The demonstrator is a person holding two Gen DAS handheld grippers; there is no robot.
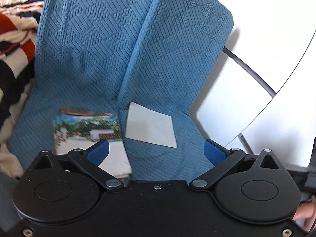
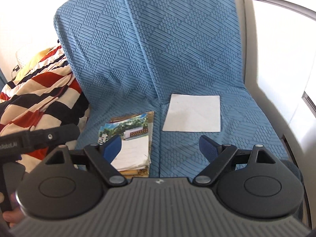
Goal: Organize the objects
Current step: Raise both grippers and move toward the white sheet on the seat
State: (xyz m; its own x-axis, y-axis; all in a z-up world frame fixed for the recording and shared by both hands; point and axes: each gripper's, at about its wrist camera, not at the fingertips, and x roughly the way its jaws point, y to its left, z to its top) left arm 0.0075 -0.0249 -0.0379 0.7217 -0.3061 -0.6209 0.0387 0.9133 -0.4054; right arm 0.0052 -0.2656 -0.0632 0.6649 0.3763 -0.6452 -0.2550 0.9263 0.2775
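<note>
A stack of photo cards (image 2: pixel 132 142) with a garden picture on top lies on the blue quilted seat (image 2: pixel 187 69); the same stack of photo cards (image 1: pixel 88 136) shows low and left in the left wrist view. A white square paper (image 2: pixel 192 113) lies flat to its right, and that white paper (image 1: pixel 150 127) also appears in the left wrist view. My right gripper (image 2: pixel 161 145) hangs open above the seat's front, between stack and paper, holding nothing. My left gripper (image 1: pixel 157 151) is open too, with only blue fabric between its pads.
A red, black and white striped blanket (image 2: pixel 37 102) is heaped left of the seat. White furniture panels (image 1: pixel 256 90) and a dark curved rail (image 2: pixel 276 2) stand to the right. The other gripper's black body (image 2: pixel 39 136) reaches in at the left of the right wrist view.
</note>
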